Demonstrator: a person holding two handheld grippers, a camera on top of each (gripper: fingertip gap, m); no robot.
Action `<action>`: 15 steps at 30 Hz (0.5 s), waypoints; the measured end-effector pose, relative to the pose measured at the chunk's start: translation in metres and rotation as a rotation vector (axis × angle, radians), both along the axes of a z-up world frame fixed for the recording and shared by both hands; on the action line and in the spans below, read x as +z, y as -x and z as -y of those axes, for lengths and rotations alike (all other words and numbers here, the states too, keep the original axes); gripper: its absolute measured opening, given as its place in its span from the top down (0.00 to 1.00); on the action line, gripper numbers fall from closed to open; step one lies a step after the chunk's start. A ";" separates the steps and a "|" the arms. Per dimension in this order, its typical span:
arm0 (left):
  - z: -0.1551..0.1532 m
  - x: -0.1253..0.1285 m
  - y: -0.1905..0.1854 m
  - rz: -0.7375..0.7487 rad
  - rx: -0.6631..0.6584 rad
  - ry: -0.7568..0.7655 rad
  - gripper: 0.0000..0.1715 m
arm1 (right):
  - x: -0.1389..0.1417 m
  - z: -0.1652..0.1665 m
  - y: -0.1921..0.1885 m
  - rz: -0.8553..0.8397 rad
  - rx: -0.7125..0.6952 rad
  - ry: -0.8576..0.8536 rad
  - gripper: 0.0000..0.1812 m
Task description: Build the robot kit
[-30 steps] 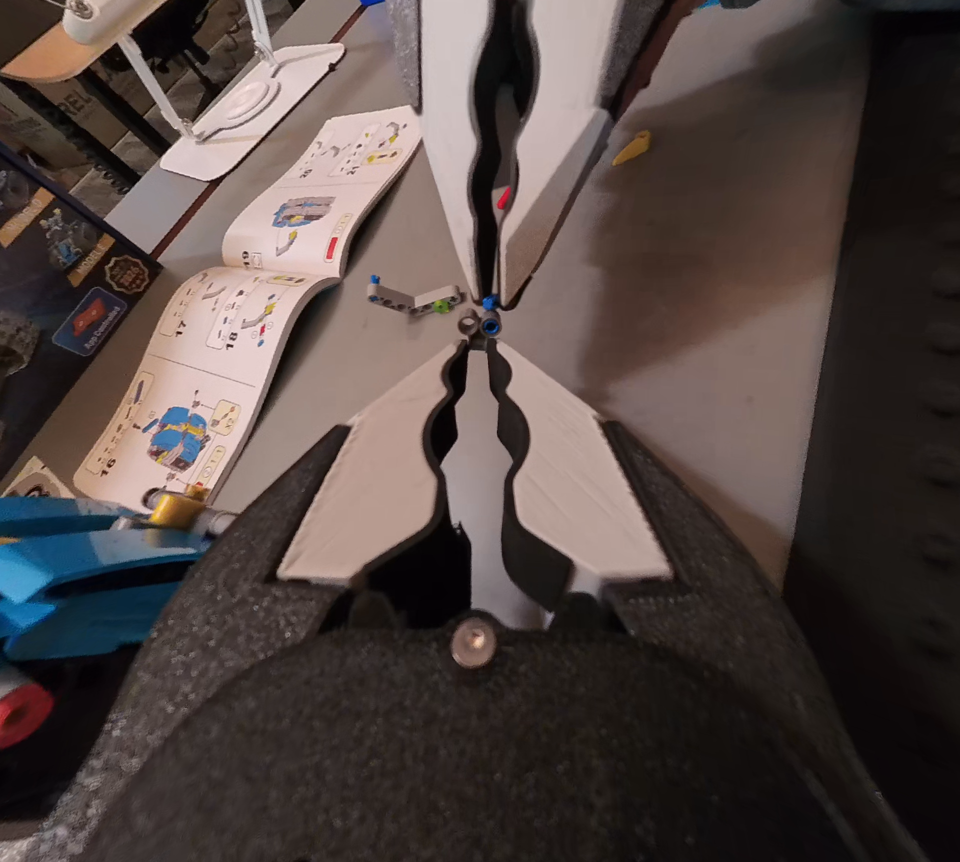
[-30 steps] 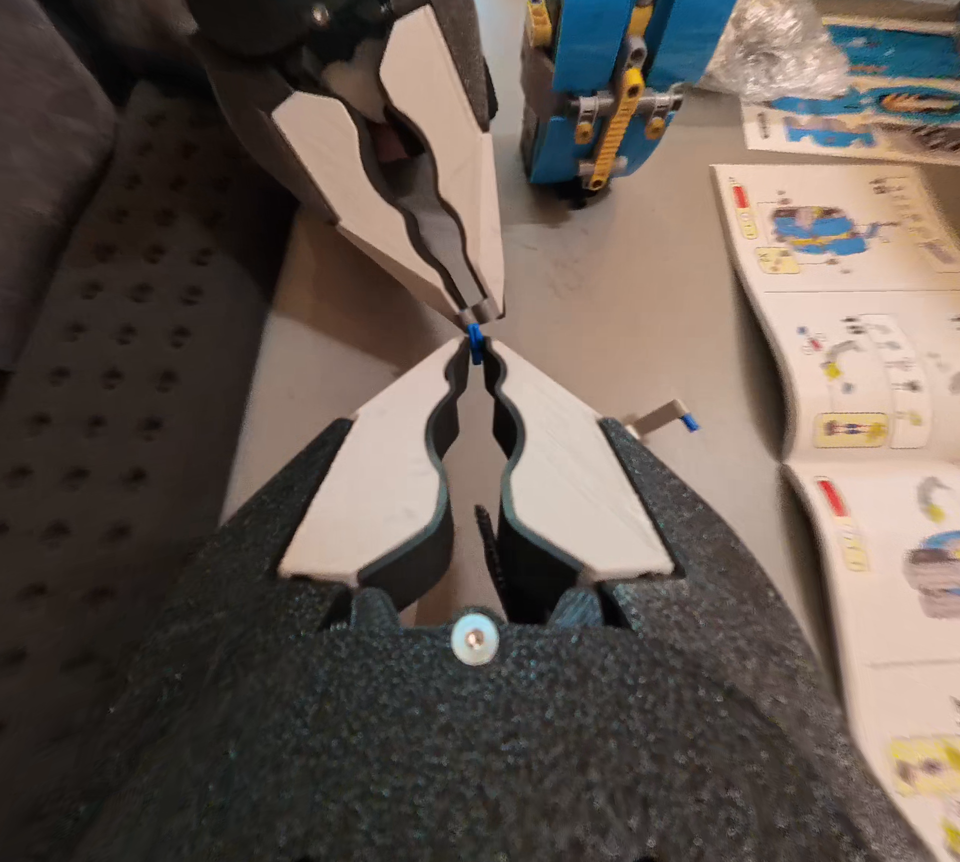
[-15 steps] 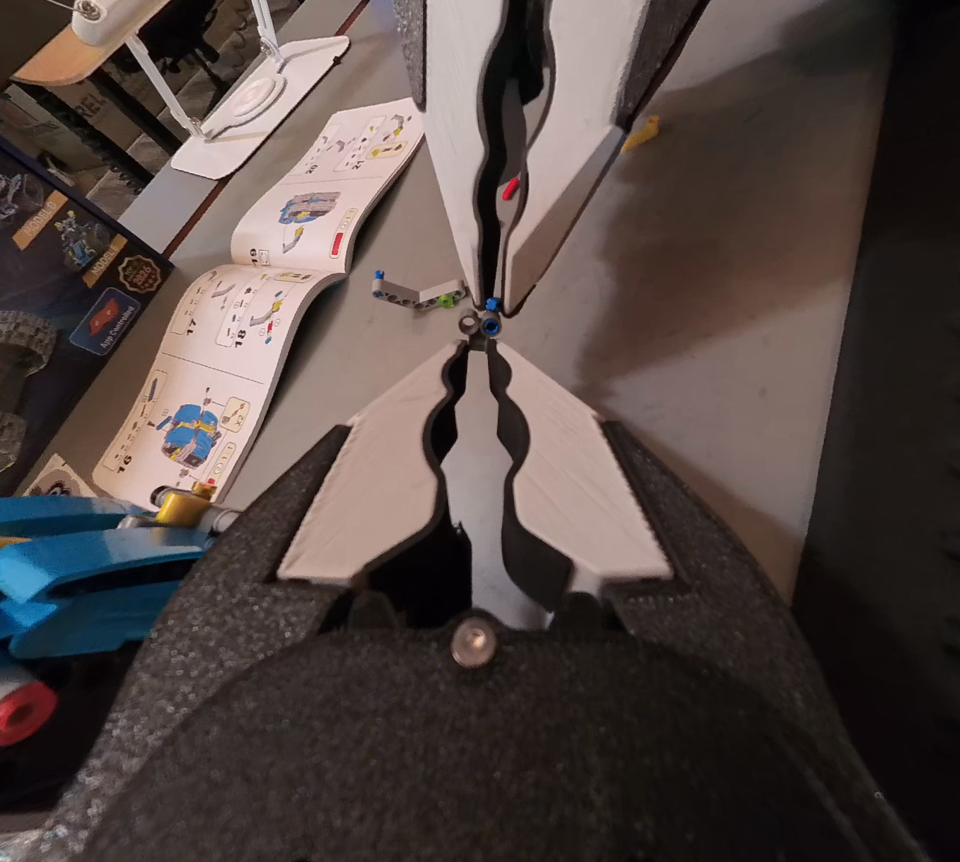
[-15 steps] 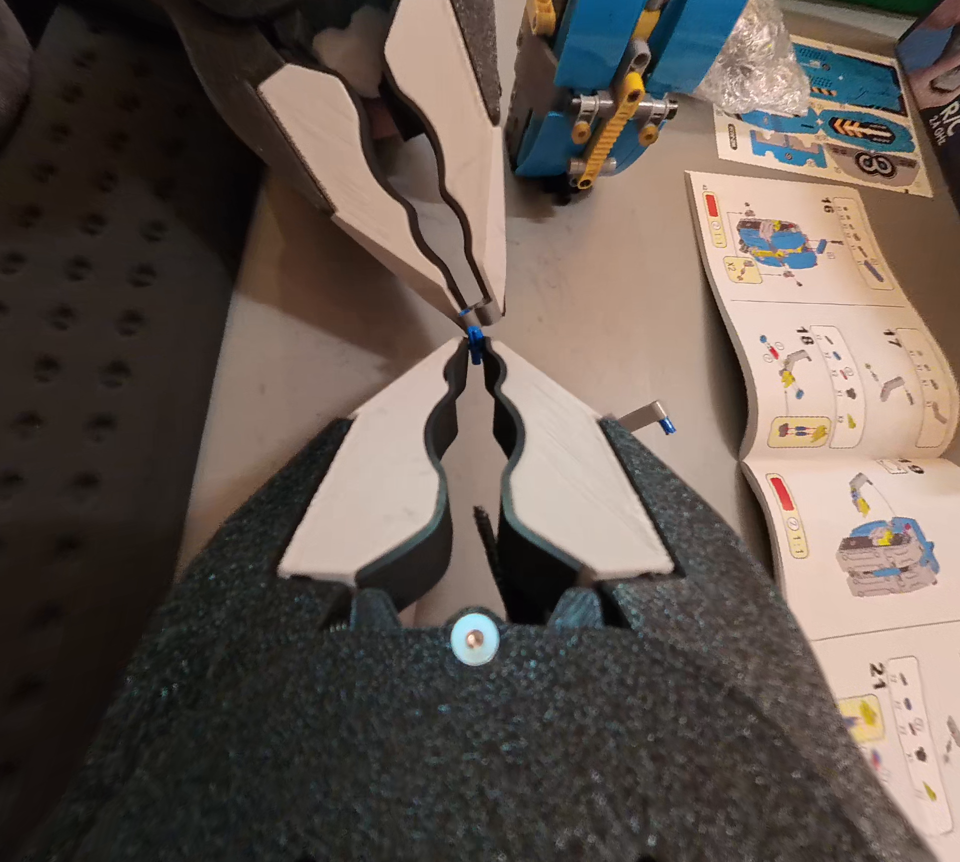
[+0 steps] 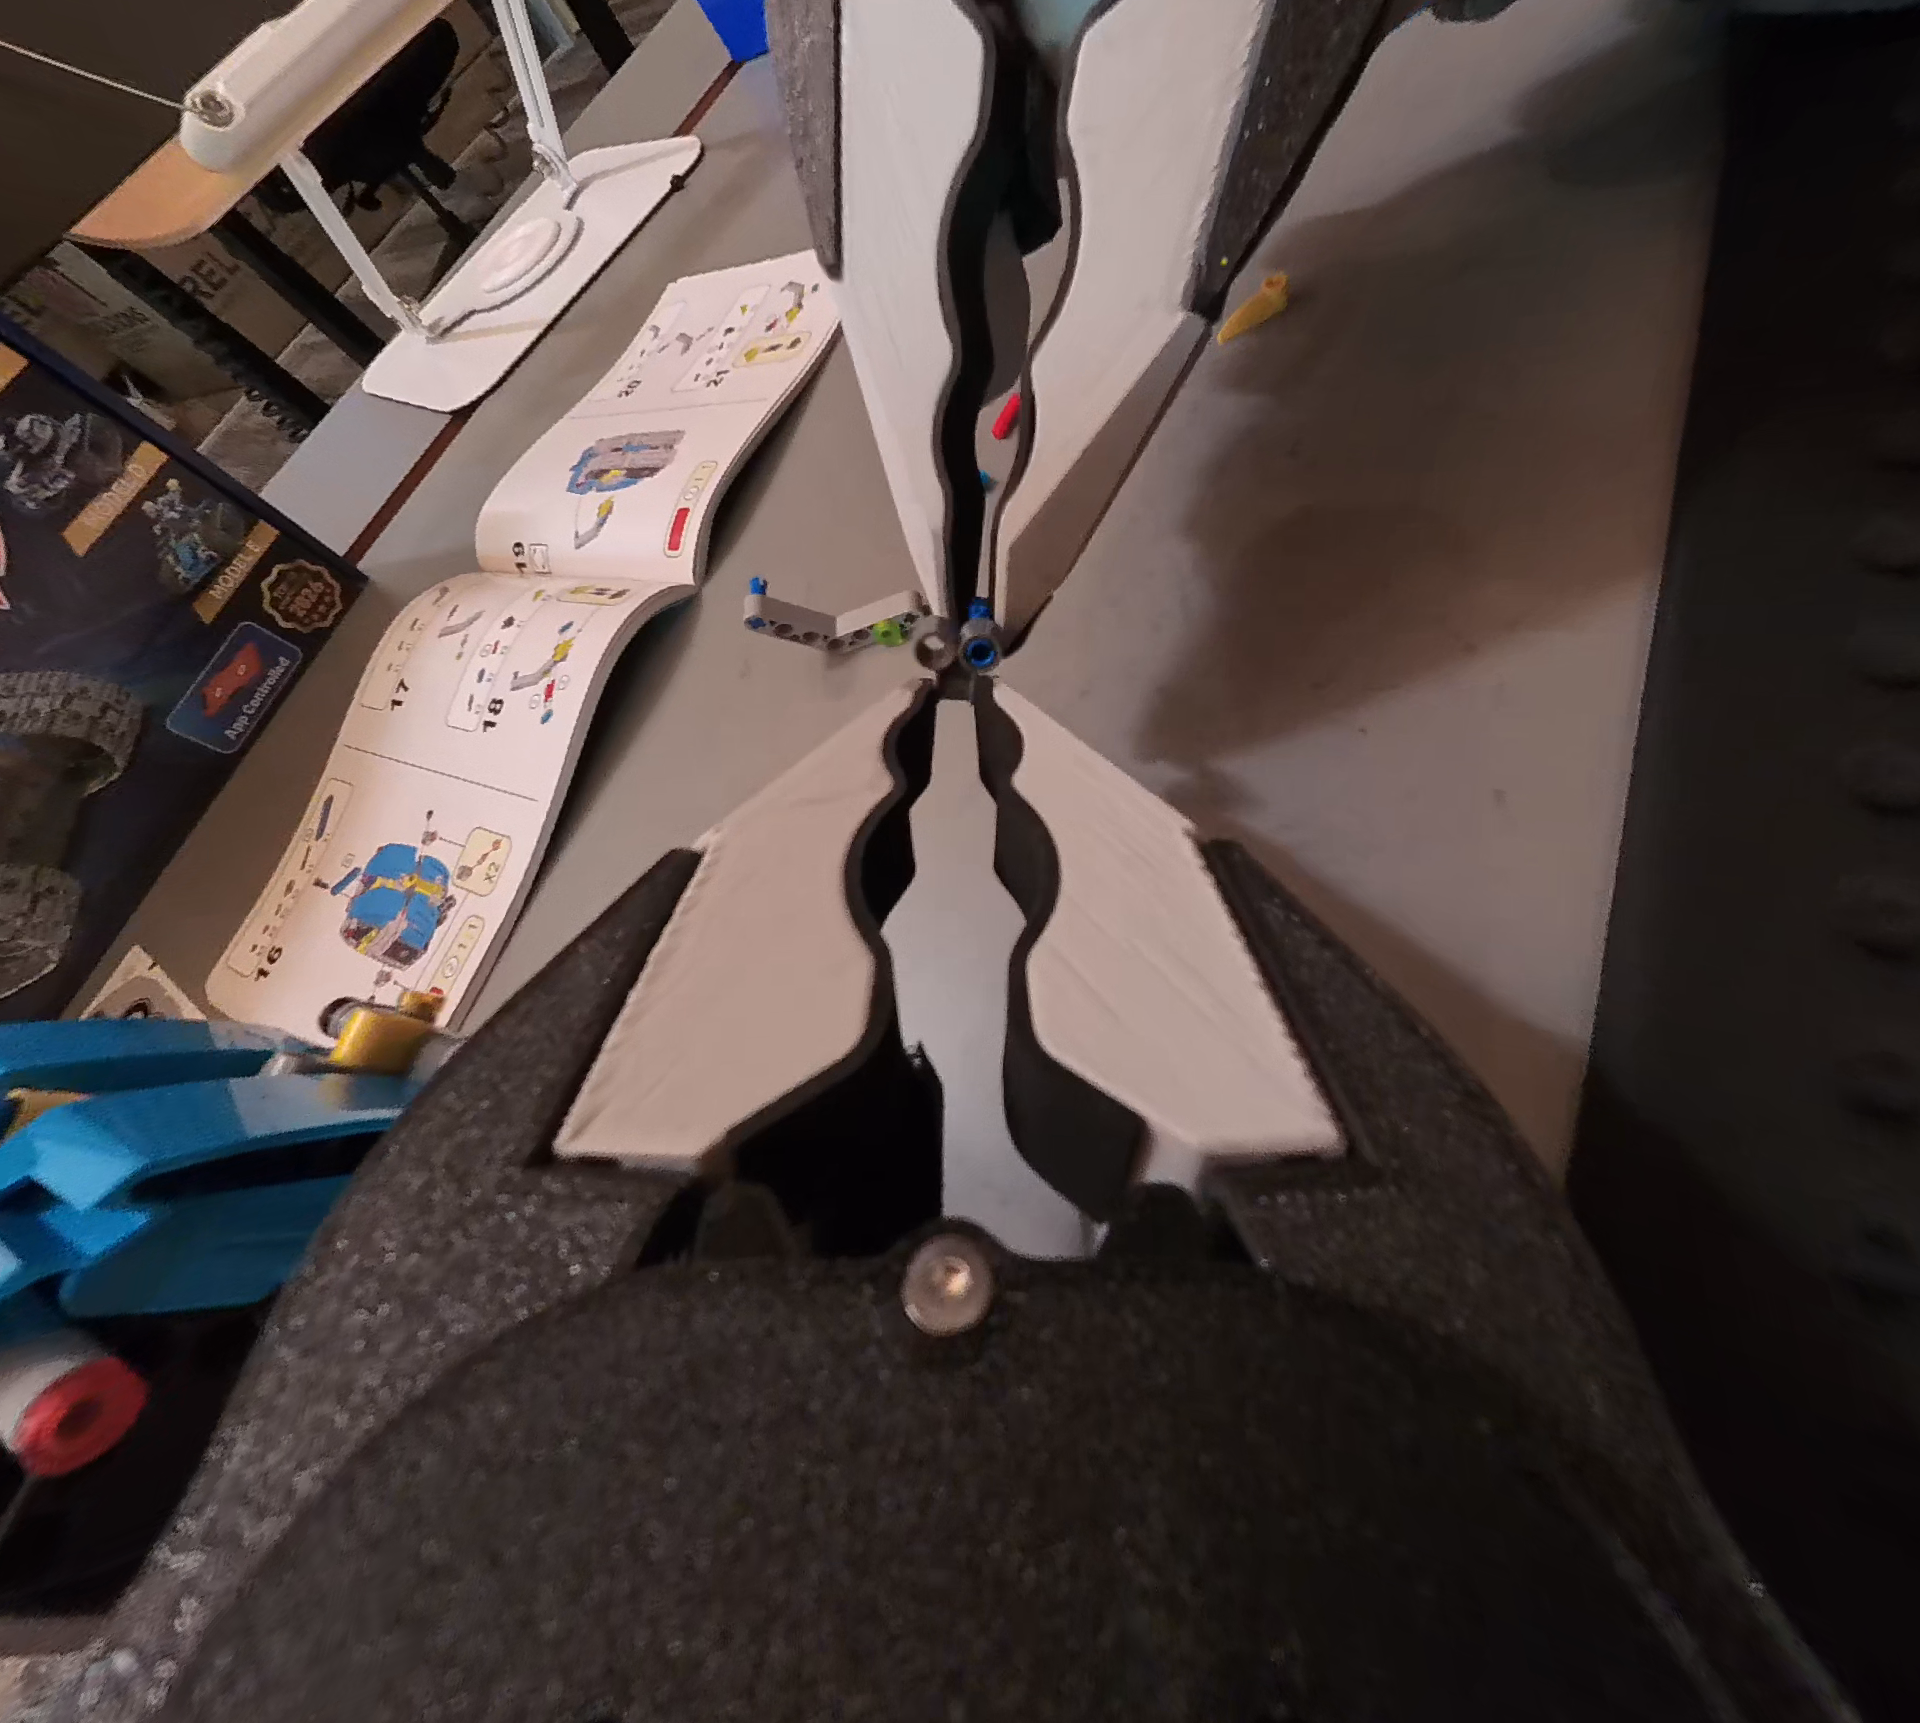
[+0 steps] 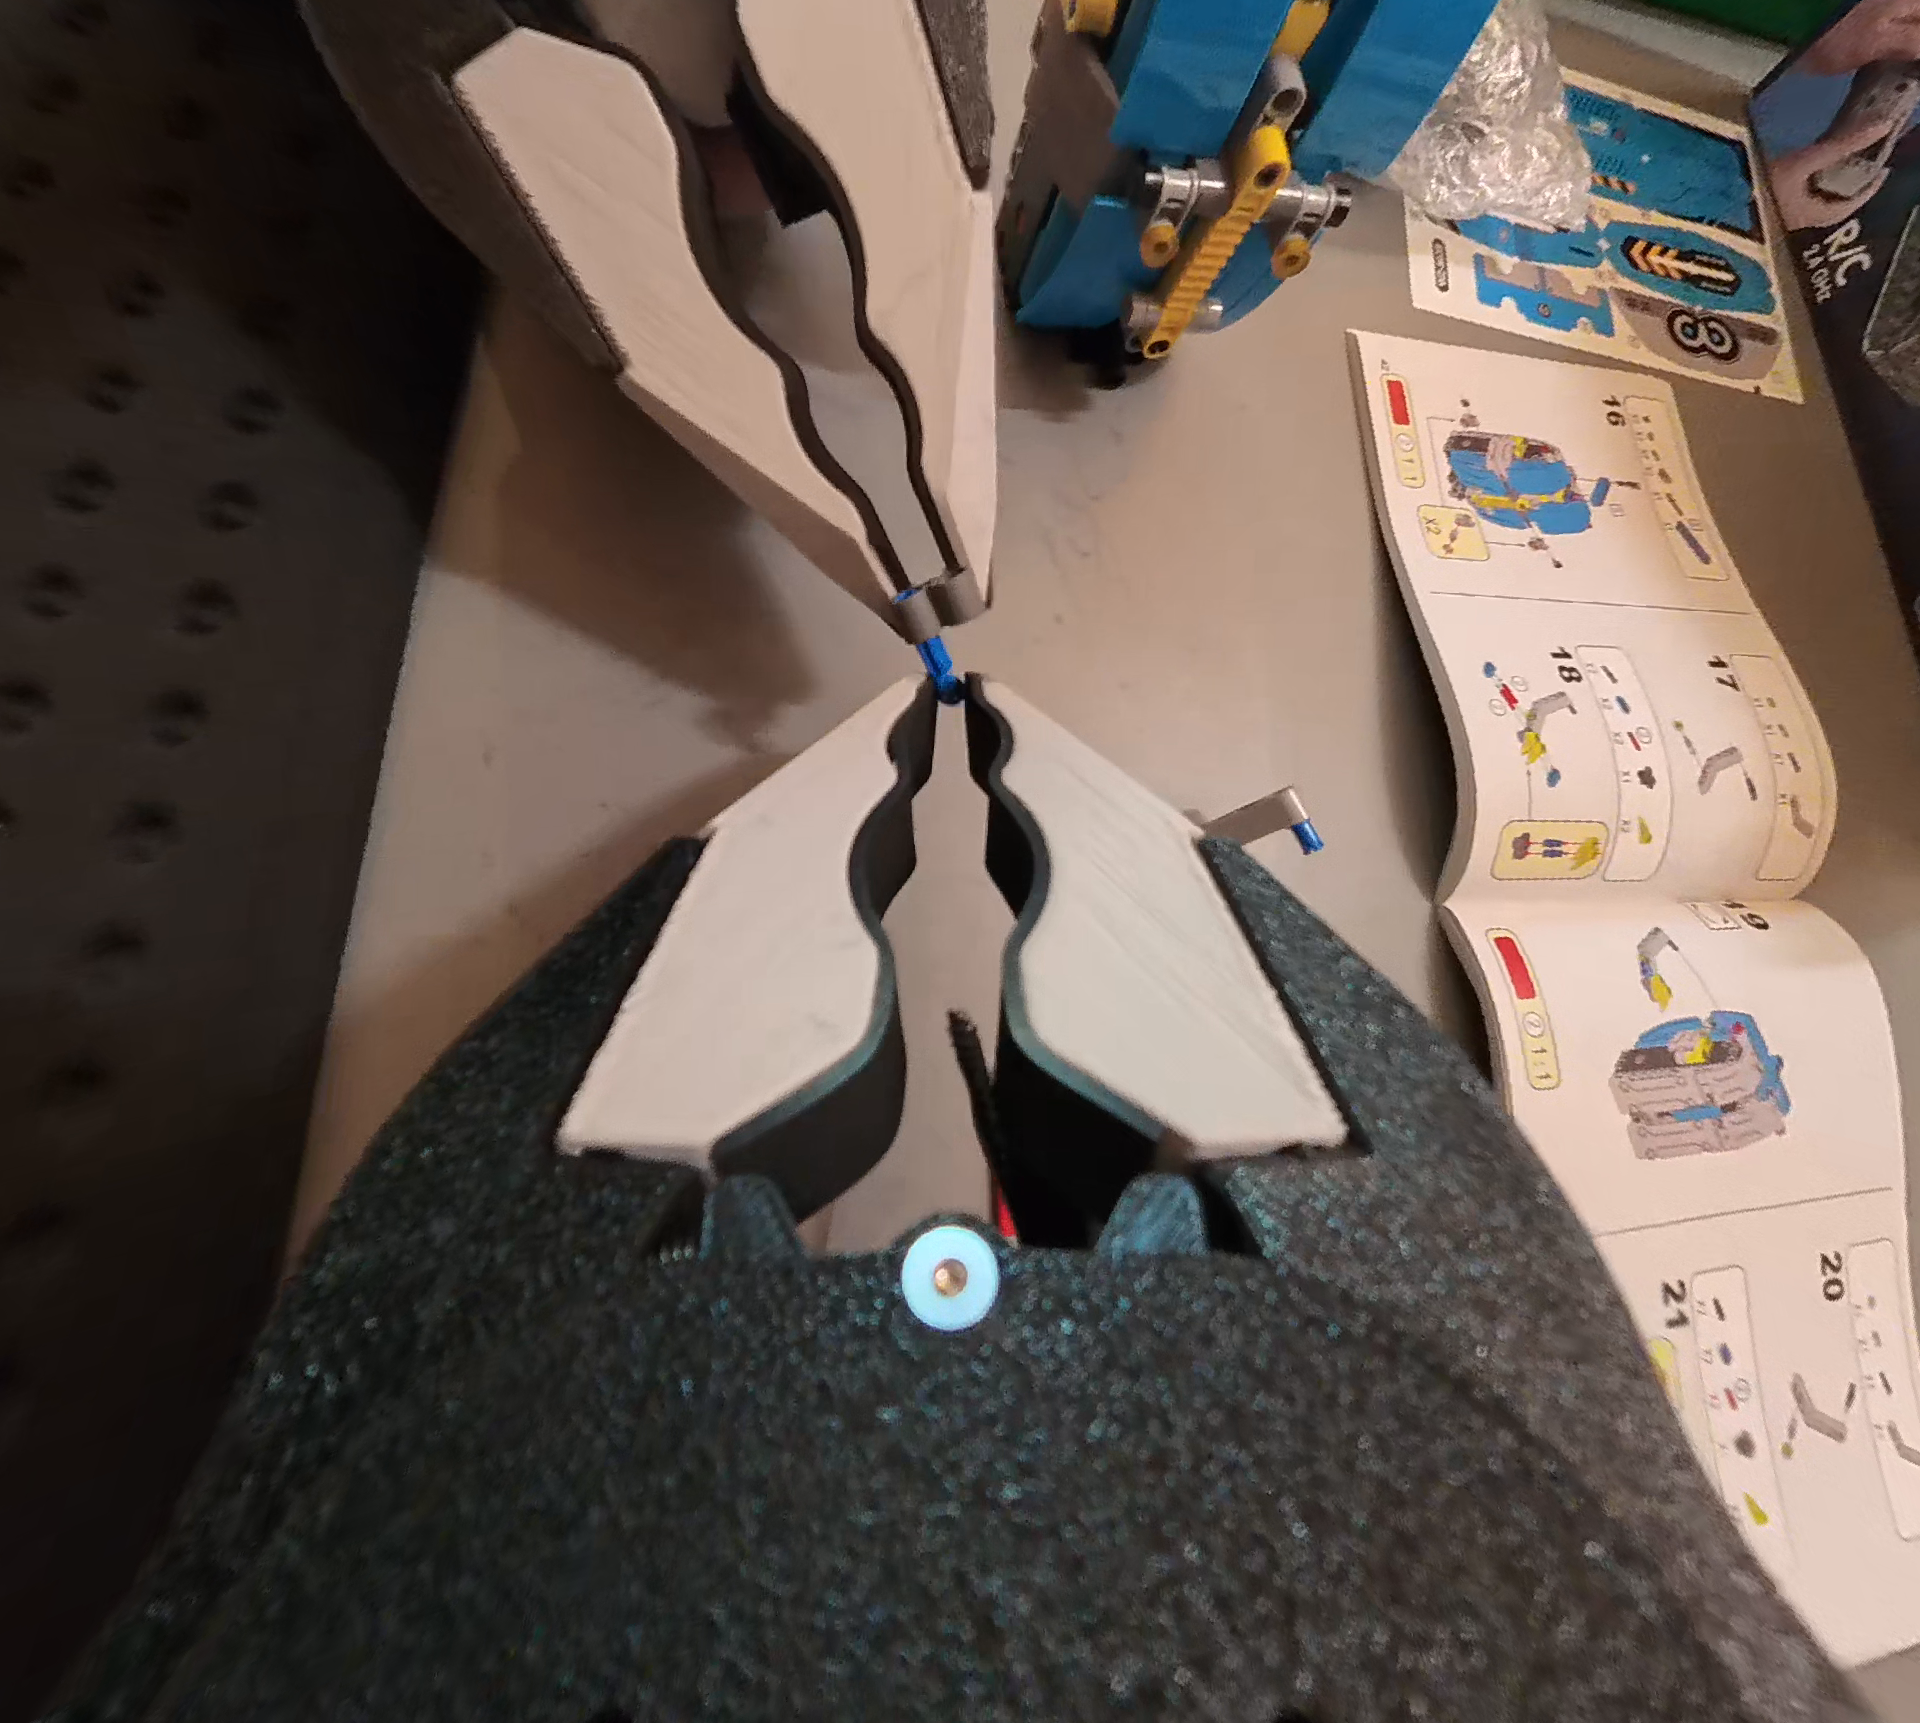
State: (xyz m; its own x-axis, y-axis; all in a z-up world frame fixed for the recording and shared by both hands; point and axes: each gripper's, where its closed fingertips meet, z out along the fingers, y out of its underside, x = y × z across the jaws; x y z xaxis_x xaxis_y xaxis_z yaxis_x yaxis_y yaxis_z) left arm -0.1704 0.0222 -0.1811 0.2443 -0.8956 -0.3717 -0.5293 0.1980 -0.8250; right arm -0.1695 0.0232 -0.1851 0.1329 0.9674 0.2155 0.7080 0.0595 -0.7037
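My left gripper point(image 5: 951, 688) is shut on a small grey connector piece point(image 5: 935, 647), held above the grey table. My right gripper point(image 6: 945, 686) is shut on a small blue pin point(image 6: 938, 663). The two grippers meet tip to tip. The pin's free end is at a hole of the grey connector point(image 6: 940, 601); it shows as a blue ring point(image 5: 978, 650) in the left wrist view. The right gripper point(image 5: 971, 608) comes in from the top of the left wrist view. The left gripper point(image 6: 935, 598) comes in from the upper left of the right wrist view.
A bent grey beam point(image 5: 831, 624) with blue and green pins lies on the table point(image 5: 1351, 634) beside an open instruction booklet point(image 5: 582, 634). A blue model vehicle point(image 6: 1278, 63), sticker sheet point(image 6: 1610, 260), box point(image 5: 156, 582), white lamp point(image 5: 499, 239), yellow piece point(image 5: 1252, 309) and dark perforated mat point(image 6: 156, 530) surround them. My two grippers' fingertips are within a few centimetres of each other.
Both grippers stay shut and tip to tip. They have shifted slightly together, so the booklet and blue model sit a little differently in both views.
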 end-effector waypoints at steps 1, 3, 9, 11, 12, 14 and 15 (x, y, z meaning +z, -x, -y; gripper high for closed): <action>0.000 -0.002 0.000 -0.008 -0.002 -0.003 0.96 | -0.001 0.001 0.001 0.005 0.005 -0.001 0.98; 0.001 -0.004 0.000 -0.019 -0.005 0.001 0.96 | -0.003 0.001 0.001 0.018 0.016 -0.030 0.97; 0.012 -0.006 -0.004 0.000 -0.064 0.088 0.96 | -0.002 0.014 0.004 -0.007 0.142 -0.130 0.97; 0.014 -0.008 -0.005 -0.006 -0.078 0.106 0.96 | -0.004 0.015 0.004 0.017 0.165 -0.162 0.98; 0.016 -0.008 -0.005 -0.006 -0.088 0.118 0.96 | -0.004 0.017 0.003 0.026 0.174 -0.165 0.98; 0.020 -0.008 -0.005 0.003 -0.112 0.161 0.96 | -0.004 0.021 0.003 0.029 0.194 -0.177 0.98; 0.022 -0.007 -0.006 0.013 -0.125 0.195 0.96 | -0.003 0.022 0.004 0.026 0.204 -0.183 0.98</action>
State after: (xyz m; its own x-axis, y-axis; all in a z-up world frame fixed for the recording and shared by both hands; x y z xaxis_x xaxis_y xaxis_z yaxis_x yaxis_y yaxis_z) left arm -0.1648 0.0002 -0.1884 0.1301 -0.9739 -0.1862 -0.4997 0.0978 -0.8607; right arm -0.1731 0.0011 -0.1882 -0.0686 0.9183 0.3898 0.6860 0.3271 -0.6500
